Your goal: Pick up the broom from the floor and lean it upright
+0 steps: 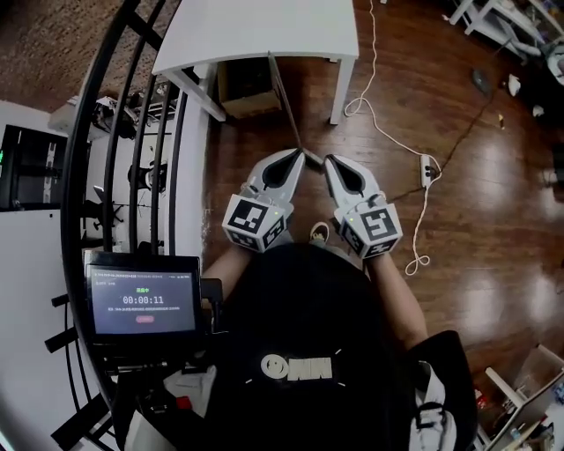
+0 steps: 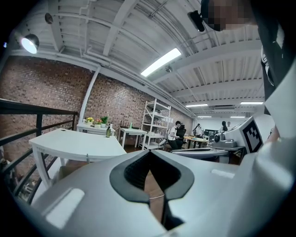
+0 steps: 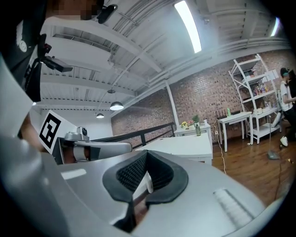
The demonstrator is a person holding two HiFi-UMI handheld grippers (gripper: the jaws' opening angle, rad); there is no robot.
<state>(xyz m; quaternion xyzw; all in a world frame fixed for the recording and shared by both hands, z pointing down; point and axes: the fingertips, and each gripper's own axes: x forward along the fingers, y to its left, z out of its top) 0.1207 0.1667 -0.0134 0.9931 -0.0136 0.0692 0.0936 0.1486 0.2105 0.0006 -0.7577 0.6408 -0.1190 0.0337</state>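
dark wooden floor (image 1: 476,238) carries a white table (image 1: 264,26), cardboard box (image 1: 245,90) and power strip (image 1: 427,167)

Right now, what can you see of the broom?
Of the broom only a thin, straight, brownish handle shows; no head is visible. It slants from the white table's front edge toward the person, where the left gripper and right gripper both appear closed on its near end.

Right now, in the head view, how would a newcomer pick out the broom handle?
Start at the white table at the top of the head view. From under its front edge a thin stick, the broom handle, slants down to the left gripper and right gripper, both shut on its near end. Unlike the curling white cable beside it, it is perfectly straight.
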